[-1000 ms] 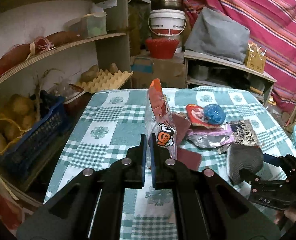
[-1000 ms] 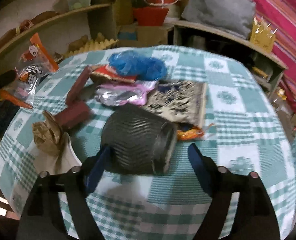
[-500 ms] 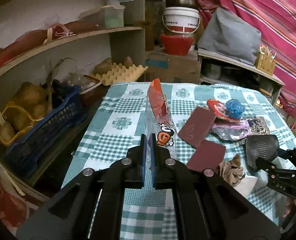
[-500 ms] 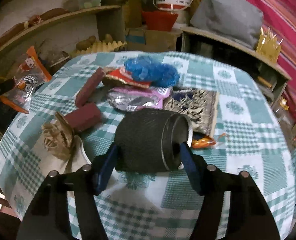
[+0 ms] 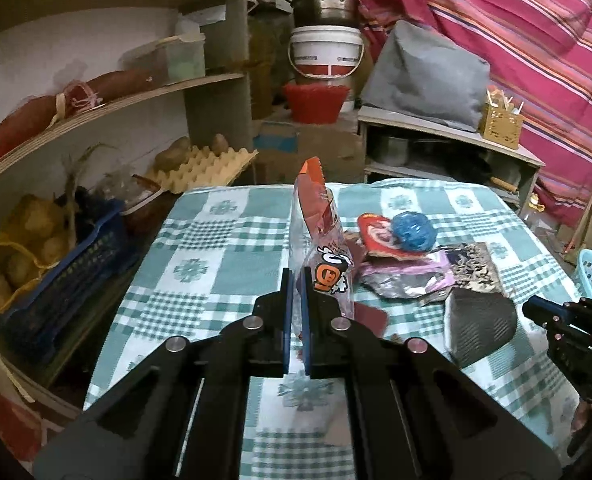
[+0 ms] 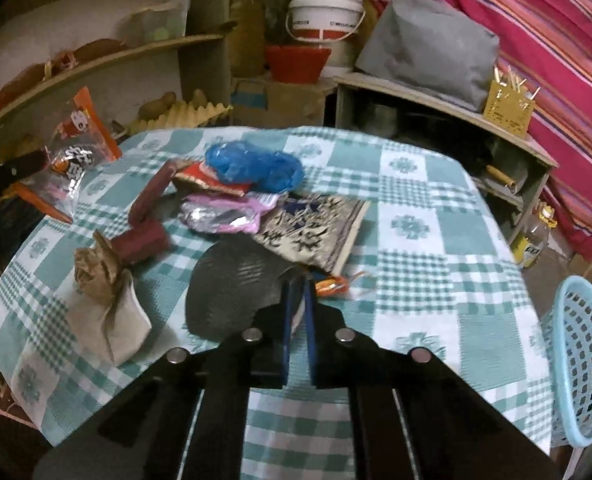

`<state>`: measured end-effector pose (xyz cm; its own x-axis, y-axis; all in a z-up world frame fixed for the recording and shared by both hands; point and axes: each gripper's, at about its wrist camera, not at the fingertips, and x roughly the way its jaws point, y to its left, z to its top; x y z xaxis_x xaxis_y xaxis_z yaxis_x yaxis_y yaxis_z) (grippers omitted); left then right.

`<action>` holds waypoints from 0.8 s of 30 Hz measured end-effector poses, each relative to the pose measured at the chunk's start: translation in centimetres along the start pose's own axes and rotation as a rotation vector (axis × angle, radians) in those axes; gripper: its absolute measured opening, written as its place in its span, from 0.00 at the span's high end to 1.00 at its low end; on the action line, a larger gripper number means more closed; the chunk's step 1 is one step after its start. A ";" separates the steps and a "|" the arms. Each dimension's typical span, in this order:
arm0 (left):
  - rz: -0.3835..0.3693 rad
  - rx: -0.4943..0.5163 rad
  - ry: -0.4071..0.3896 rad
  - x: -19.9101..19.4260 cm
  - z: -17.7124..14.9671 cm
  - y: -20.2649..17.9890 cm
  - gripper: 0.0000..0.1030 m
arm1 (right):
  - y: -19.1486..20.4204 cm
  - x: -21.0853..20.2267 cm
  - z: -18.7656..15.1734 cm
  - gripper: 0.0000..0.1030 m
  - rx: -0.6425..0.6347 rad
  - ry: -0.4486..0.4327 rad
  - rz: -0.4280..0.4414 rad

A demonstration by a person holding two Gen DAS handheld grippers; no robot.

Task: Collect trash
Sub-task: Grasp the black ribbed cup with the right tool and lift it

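My left gripper (image 5: 295, 280) is shut on an orange and clear snack bag (image 5: 320, 232), which stands upright above the checked table (image 5: 224, 248). The same bag (image 6: 76, 152) shows at the far left of the right wrist view. A black ribbed paper cup (image 6: 232, 292) lies squashed flat at the table's near side. My right gripper (image 6: 298, 284) is closing tight on its rim, with the pads pressing it. From the left wrist view, the cup (image 5: 480, 326) hangs off the right gripper (image 5: 536, 312) at the right edge.
Loose trash lies mid-table: a blue plastic bag (image 6: 256, 166), a silver-pink wrapper (image 6: 224, 216), a patterned packet (image 6: 316, 232), maroon packets (image 6: 144, 236), a crumpled brown and white paper bag (image 6: 104, 300). A light blue basket (image 6: 580, 356) stands off the table's right edge. Shelves line the left.
The right gripper's jaws came together around the black cup and crushed it flat, and the gripper rose slightly. The left gripper kept its hold on the snack bag.
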<state>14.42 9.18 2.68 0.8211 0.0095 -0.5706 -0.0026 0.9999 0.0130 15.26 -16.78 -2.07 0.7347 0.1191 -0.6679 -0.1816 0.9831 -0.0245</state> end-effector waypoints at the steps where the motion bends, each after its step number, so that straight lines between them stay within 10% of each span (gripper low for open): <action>1: -0.003 0.000 0.000 0.0 0.1 -0.2 0.98 | -0.3 -0.3 0.1 0.95 0.003 -0.008 -0.001; 9: -0.014 0.031 -0.011 0.0 0.2 -1.8 0.98 | -3.4 -1.0 0.1 0.93 0.067 -0.019 0.031; 11: -0.003 0.037 -0.002 0.2 0.1 -1.5 0.98 | -3.4 -0.8 0.1 0.67 0.058 -0.009 0.040; 12: 0.004 0.036 0.005 0.4 -0.1 -1.2 0.98 | -3.3 -0.7 0.2 0.22 0.059 -0.009 0.046; 13: 0.009 0.032 0.009 0.5 -0.1 -0.9 0.98 | -3.0 -0.8 0.1 0.10 0.060 -0.030 0.057; 24: 0.055 -0.009 0.028 1.0 -0.6 1.8 0.98 | 3.5 3.5 -0.1 0.10 0.038 0.056 -0.052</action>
<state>14.87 11.03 1.69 0.8032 0.0643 -0.5922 -0.0521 0.9979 0.0377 17.18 -12.90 -4.55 0.7042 0.0611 -0.7073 -0.1186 0.9924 -0.0323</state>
